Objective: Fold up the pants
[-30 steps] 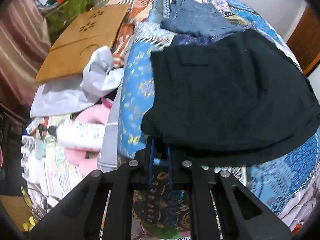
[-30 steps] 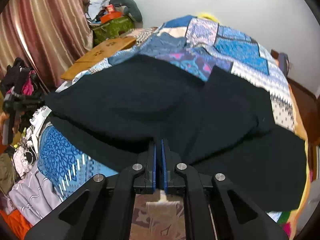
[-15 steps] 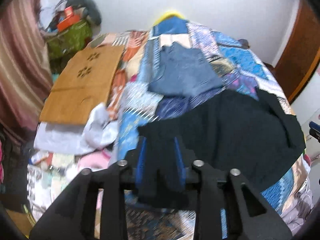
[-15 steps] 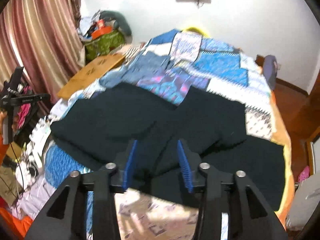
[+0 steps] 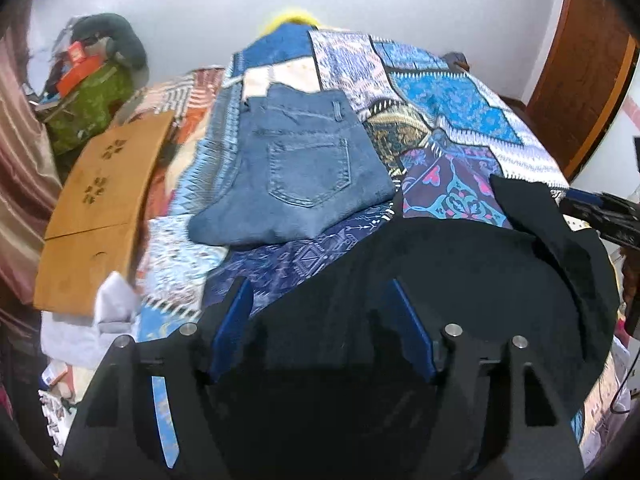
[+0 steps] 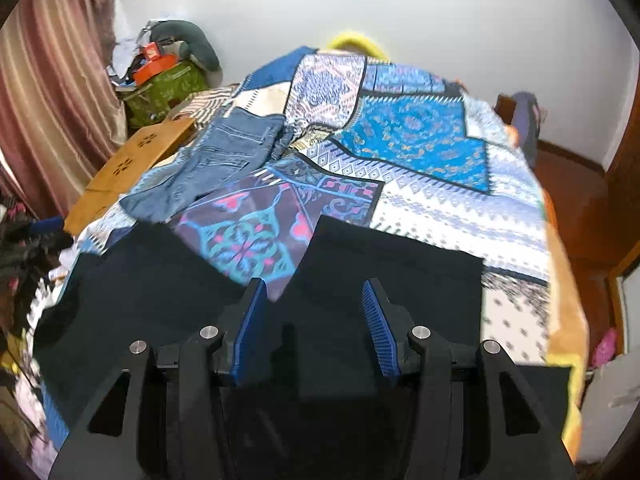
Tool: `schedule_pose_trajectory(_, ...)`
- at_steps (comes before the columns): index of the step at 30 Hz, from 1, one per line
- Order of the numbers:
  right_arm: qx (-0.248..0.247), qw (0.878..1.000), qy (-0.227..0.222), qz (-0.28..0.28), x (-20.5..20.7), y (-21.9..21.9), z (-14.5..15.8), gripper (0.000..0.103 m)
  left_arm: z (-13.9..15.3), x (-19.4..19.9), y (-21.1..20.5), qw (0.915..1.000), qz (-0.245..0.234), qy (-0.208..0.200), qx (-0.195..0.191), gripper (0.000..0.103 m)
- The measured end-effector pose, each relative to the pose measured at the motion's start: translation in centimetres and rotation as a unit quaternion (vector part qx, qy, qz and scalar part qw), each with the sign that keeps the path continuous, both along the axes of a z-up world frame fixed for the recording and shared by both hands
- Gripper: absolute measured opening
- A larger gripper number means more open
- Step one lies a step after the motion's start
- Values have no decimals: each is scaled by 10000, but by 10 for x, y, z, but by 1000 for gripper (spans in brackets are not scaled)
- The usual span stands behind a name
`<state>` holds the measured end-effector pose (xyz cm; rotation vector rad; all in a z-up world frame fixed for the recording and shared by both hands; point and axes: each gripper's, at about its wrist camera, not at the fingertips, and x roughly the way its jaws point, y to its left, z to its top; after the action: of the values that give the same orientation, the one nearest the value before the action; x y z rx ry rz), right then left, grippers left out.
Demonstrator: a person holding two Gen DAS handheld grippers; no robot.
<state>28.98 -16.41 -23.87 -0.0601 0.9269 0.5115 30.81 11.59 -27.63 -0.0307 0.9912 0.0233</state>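
2 grippers: left gripper and right gripper jaws opening, released above black pants on bed.

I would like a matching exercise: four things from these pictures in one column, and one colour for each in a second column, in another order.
Things:
1. pants spread on the near end of the bed
2. folded jeans
3. board with flower cut-outs
4. bag by the curtain

Colours:
A. green
B. black
C. light brown
D. faded blue

Pairs: 1-B, 2-D, 3-C, 4-A
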Motion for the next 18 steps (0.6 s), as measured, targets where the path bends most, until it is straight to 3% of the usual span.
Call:
schedule_pose_trajectory(8, -223, 9942, 1001, 319, 58, 33, -64, 48, -36, 26, -3, 9994, -23, 282, 187, 70)
schedule_pose_trajectory(11, -190, 9949, 871, 464, 59, 35, -71, 47, -40, 27, -2, 9994, -26, 317, 111, 70)
schedule_pose_trajectory(14, -79, 9954, 870, 403, 60, 26, -71, 25, -41, 25, -6, 9993, -38, 309, 207, 70)
schedule_pose_trajectory(15, -61, 9954, 872, 383, 60, 22, -72, 13, -40, 25, -9, 9991, -55, 300, 303, 70)
schedule_pose_trajectory(18, 91, 9948, 975, 263, 63, 9, -71, 7, -34, 19, -17, 9988, -113, 309, 362, 70)
